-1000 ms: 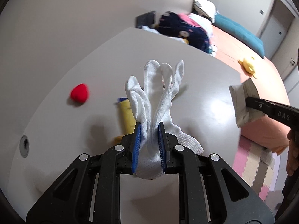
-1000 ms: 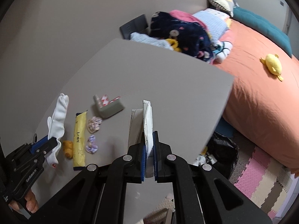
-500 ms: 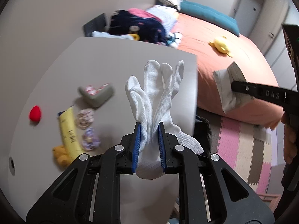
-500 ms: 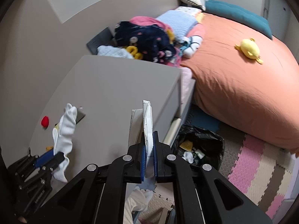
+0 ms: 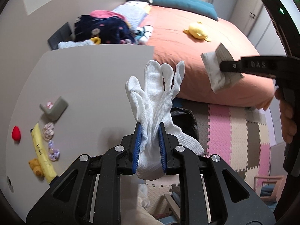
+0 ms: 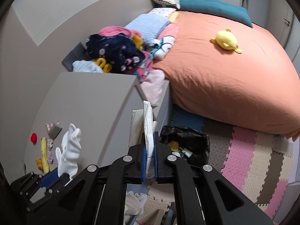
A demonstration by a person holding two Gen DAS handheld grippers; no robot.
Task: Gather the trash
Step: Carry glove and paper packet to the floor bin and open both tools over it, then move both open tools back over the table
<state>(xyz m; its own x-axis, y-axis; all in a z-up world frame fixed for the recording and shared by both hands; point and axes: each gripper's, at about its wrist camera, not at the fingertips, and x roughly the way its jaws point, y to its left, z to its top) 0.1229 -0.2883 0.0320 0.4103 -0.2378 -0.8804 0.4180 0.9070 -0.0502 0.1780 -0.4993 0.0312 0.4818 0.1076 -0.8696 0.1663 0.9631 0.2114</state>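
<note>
Trash bin, black-lined, sits on the floor between table and bed; only the right wrist view shows litter inside. The left gripper has its jaws clamped on a white glove, the right gripper on a folded paper packet.

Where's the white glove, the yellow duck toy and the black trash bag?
white glove [image 5: 155,97], left wrist view, palm.
yellow duck toy [image 6: 226,40], right wrist view, body.
black trash bag [image 6: 189,134], right wrist view, rim.
</note>
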